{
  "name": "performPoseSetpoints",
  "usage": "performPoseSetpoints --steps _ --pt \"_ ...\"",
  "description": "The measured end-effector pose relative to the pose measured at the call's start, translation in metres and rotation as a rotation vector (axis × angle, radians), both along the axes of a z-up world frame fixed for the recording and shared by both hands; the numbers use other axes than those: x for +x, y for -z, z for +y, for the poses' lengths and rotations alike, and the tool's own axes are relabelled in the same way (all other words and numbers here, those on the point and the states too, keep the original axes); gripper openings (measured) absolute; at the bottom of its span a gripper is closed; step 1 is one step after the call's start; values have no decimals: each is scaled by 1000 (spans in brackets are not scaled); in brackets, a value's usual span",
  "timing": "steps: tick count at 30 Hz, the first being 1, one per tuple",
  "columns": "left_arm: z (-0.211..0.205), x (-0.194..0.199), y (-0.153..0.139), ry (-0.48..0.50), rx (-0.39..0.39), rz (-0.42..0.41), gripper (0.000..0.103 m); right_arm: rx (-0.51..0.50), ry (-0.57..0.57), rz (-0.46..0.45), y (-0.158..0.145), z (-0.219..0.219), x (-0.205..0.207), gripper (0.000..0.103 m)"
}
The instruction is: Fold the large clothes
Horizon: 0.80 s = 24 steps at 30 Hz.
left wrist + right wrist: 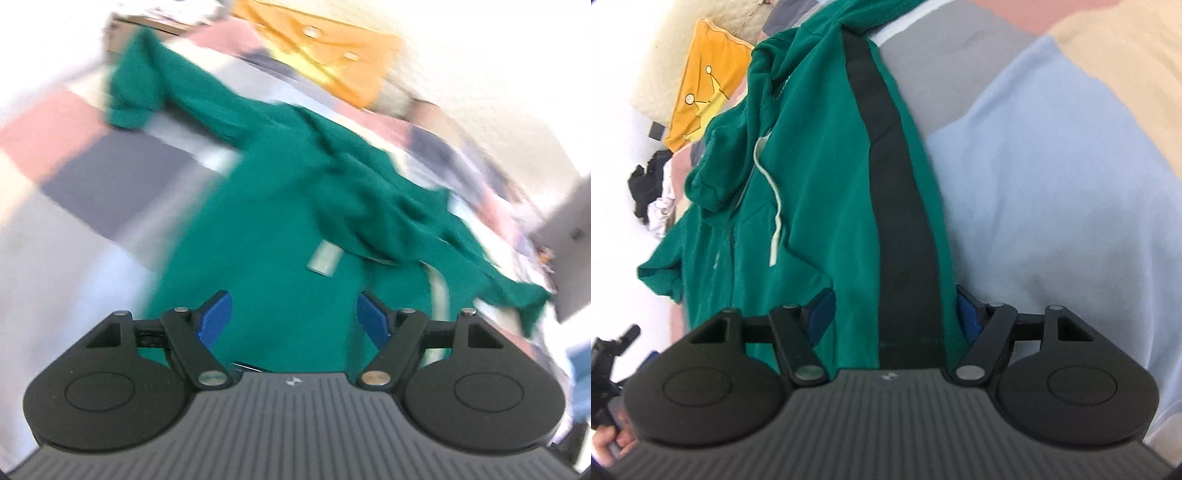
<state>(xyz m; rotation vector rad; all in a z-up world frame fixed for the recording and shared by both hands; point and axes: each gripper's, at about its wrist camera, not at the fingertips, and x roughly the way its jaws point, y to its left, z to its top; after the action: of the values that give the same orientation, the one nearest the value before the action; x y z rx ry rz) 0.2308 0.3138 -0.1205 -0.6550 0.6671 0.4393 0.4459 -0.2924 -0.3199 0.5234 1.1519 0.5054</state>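
Two grippers over green hoodie (280, 229) spread on patchwork quilt (110, 177). Left gripper (293, 319) wide, empty, frame centre-bottom. Right gripper (895, 314) wide, straddling black-striped edge, pads apparently not pressing. Step: probably taking hold for first fold. Next: close on edge, lift across.

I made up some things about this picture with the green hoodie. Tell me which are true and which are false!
1. The hoodie is green. True.
2. The hoodie has a red stripe down it. False: the stripe is black.
3. A white drawstring hangs from the hoodie. True.
4. The hoodie lies on a plain white sheet. False: the cover under it has light blue, grey, pink and tan patches.
5. The left gripper is squeezed shut. False: its blue pads stand wide apart over the green cloth.
6. Something orange-yellow lies beyond the hoodie. True.
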Motion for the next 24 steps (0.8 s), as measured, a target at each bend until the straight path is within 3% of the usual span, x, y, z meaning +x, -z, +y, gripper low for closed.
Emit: performPoseSetpoints --steps 3,6,7,12,17,24 --pt "40 -30 -10 -101 -10 24 79 -13 -48 -6 -3 9 -6 62" --pt "74 -57 -16 -138 -84 34 79 -59 -72 -27 -10 13 -12 37" --pt "80 -65 -17 -149 -102 38 79 -66 -67 -34 -13 12 -12 33" --pt "111 -103 -11 -209 -174 68 79 -35 -54 -118 -42 0 -14 27" --pt "112 -112 27 -179 -327 83 79 -21 6 -203 -69 -28 -11 24" --pt "71 -90 97 -94 -519 63 79 -56 69 -142 -35 -32 0 24"
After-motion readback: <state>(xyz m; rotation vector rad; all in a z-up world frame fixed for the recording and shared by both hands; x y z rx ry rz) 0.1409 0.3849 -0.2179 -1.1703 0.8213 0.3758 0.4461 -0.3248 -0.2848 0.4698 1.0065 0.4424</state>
